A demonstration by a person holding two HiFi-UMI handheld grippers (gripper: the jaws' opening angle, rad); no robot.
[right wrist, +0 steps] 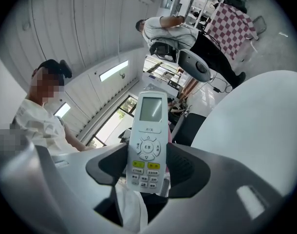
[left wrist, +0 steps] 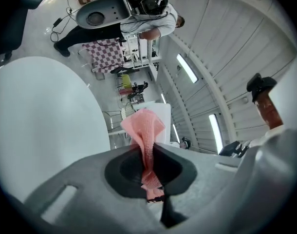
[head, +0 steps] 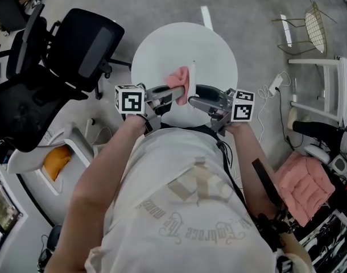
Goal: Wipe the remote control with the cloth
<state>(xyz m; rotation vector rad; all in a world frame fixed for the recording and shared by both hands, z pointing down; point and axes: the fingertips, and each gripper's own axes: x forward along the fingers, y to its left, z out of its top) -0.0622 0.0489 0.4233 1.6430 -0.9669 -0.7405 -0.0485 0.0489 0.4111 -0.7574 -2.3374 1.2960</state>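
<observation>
Shirt [head: 179, 209] fills the near view; beyond, above the round worktop [head: 219, 50], left gripper [head: 176, 93] fingers pinch the pink cloth [left wrist: 144, 130]; right gripper [head: 191, 100] fingers clamp the remote control [right wrist: 147, 140] by its button end; hard wiping could lever it loose.

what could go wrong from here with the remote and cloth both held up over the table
1. The remote is pinched only at its lower end by the right gripper, above the table; sideways rubbing might lever it loose and drop it.
2. The left gripper holds just a narrow fold of the cloth, so it may slip out or wipe little.
</observation>
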